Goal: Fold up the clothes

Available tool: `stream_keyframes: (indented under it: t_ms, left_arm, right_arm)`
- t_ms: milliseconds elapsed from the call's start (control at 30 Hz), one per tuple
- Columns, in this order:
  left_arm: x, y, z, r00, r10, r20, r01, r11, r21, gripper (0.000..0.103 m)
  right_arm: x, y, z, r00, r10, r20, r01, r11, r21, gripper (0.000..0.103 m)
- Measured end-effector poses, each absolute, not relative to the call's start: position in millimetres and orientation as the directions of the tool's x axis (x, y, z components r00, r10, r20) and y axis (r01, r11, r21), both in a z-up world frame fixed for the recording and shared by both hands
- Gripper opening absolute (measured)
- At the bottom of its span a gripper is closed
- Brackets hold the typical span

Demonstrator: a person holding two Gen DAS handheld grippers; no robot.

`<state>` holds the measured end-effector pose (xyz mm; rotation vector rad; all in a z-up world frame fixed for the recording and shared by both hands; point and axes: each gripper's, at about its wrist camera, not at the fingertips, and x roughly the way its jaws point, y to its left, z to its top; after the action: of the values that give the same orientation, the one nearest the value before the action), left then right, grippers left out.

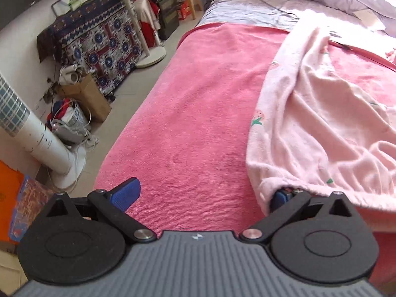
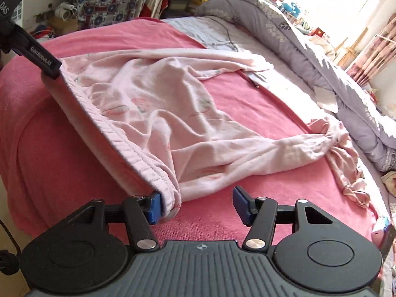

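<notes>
Pale pink pyjama trousers point(image 2: 178, 104) with a small fruit print lie crumpled on a pink blanket point(image 2: 49, 153) that covers the bed. Their elastic waistband point(image 2: 118, 133) runs taut and raised between the two grippers. My left gripper point(image 1: 203, 193) is open wide, and the waistband end point(image 1: 272, 185) drapes over its right-hand finger, hiding most of that blue pad. In the right wrist view one black finger point(image 2: 47, 61) of the left gripper shows at the waistband's far end. My right gripper point(image 2: 198, 200) is open, with the waistband's near corner point(image 2: 170, 198) against its left pad only.
A grey quilt point(image 2: 309, 49) is bunched along the far right of the bed. Left of the bed edge the floor holds a white pedestal fan point(image 1: 151, 57), a white tower fan point(image 1: 49, 146), a paper bag point(image 1: 91, 96) and a chest under patterned cloth point(image 1: 99, 39).
</notes>
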<state>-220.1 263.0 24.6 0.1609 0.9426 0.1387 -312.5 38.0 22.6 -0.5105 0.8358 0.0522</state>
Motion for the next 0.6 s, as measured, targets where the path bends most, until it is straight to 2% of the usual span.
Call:
stream_keyframes:
  t_ms: [167,200,233,267,300,333,367,433,500,533,600]
  left_arm:
    - [-255,230,91,0.788,0.198,-0.582,-0.034,0.959,0.281,0.103]
    - [-259,227,96,0.806,0.208,-0.555,-0.030,0.949,0.313,0.103]
    - [-260,226,90,0.799,0.228,-0.556,-0.018,0.934,0.356,0.103]
    - [-257,226,72,0.761,0.239,-0.603,0.019,0.921,0.388,0.103]
    - [-251,228,50,0.696,0.235,-0.679,0.066,0.920,0.385,0.103]
    - [-247,231,32,0.628,0.233,-0.743,0.093,0.925,0.369,0.103]
    - [-244,233,15,0.561,0.235,-0.794,0.111,0.929,0.353,0.103]
    - [-239,232,7,0.531,0.209,-0.821,0.124,0.939,0.320,0.089]
    - [-221,223,33,0.589,0.153,-0.793,0.136,0.949,0.284,0.064]
    - [-208,217,64,0.659,0.115,-0.743,0.128,0.957,0.261,0.060]
    - [-185,210,142,0.818,0.029,-0.574,0.111,0.972,0.206,0.059]
  right_arm:
    - [-317,17,98,0.781,-0.157,-0.605,-0.094,0.927,-0.362,0.039]
    - [-318,13,113,0.800,-0.159,-0.579,-0.066,0.936,-0.347,0.028]
    - [-320,13,110,0.766,-0.139,-0.628,-0.086,0.945,-0.314,0.020]
    - [-324,15,87,0.663,-0.100,-0.742,-0.128,0.961,-0.244,0.014]
    - [-328,18,59,0.524,-0.050,-0.850,-0.159,0.975,-0.155,0.012]
    - [-335,20,38,0.424,-0.014,-0.905,-0.168,0.981,-0.093,0.009]
    - [-342,25,23,0.367,-0.003,-0.930,-0.182,0.980,-0.075,0.009]
    - [-342,31,14,0.357,-0.007,-0.934,-0.213,0.973,-0.089,0.008]
    - [-320,30,34,0.462,-0.033,-0.886,-0.205,0.968,-0.142,0.008]
    - [-299,27,59,0.547,-0.048,-0.836,-0.173,0.970,-0.169,0.008]
    - [-267,14,136,0.773,-0.104,-0.625,-0.056,0.971,-0.231,0.009]
